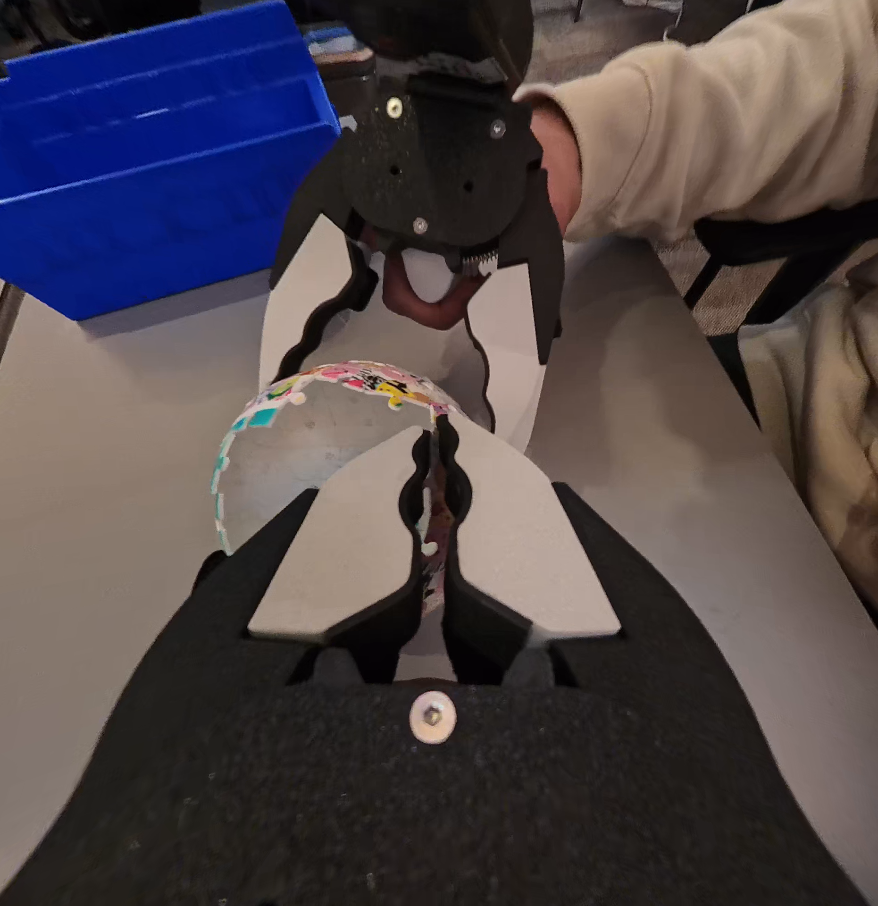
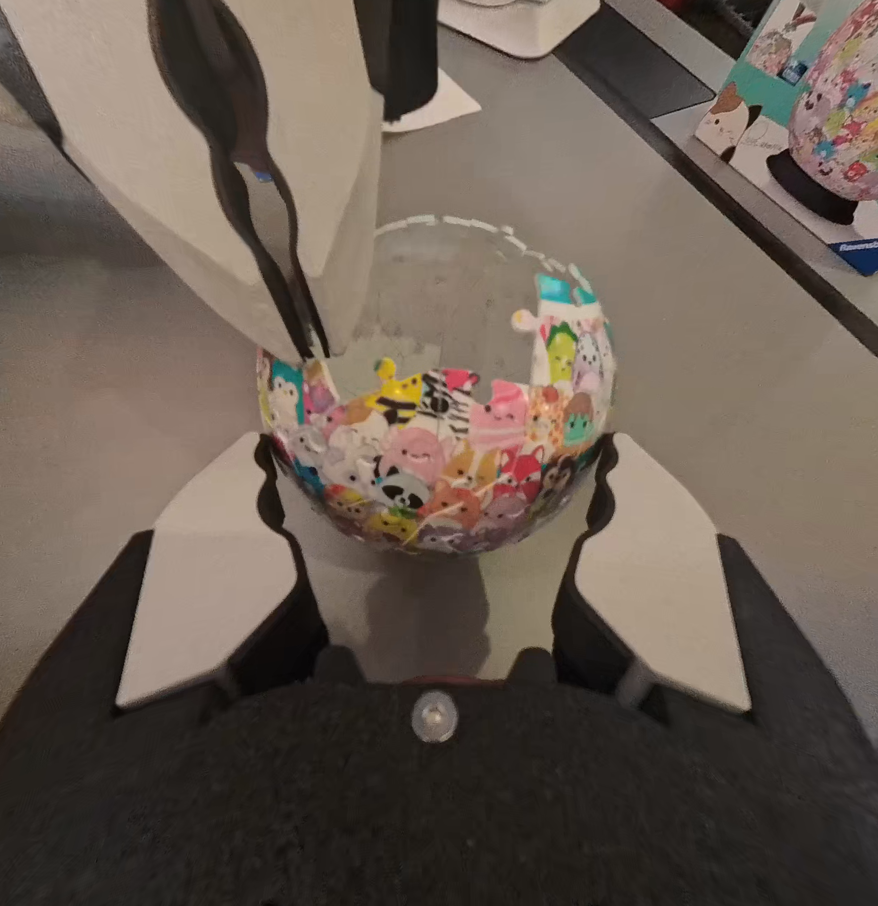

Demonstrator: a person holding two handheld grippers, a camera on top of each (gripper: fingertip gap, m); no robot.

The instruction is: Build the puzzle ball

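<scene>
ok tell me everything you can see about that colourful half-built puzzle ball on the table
The colourful half-built puzzle ball is an open bowl of curved interlocking pieces, cartoon animals printed outside, plain grey inside, with a jagged unfinished rim. It sits on the grey table. The left gripper pinches its rim; the open right gripper flanks it.

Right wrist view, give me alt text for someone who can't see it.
A half-built puzzle ball, an open shell of colourful cartoon pieces, sits on a grey table between the open right gripper. The left gripper pinches its rim from the upper left; the puzzle box stands behind.
</scene>
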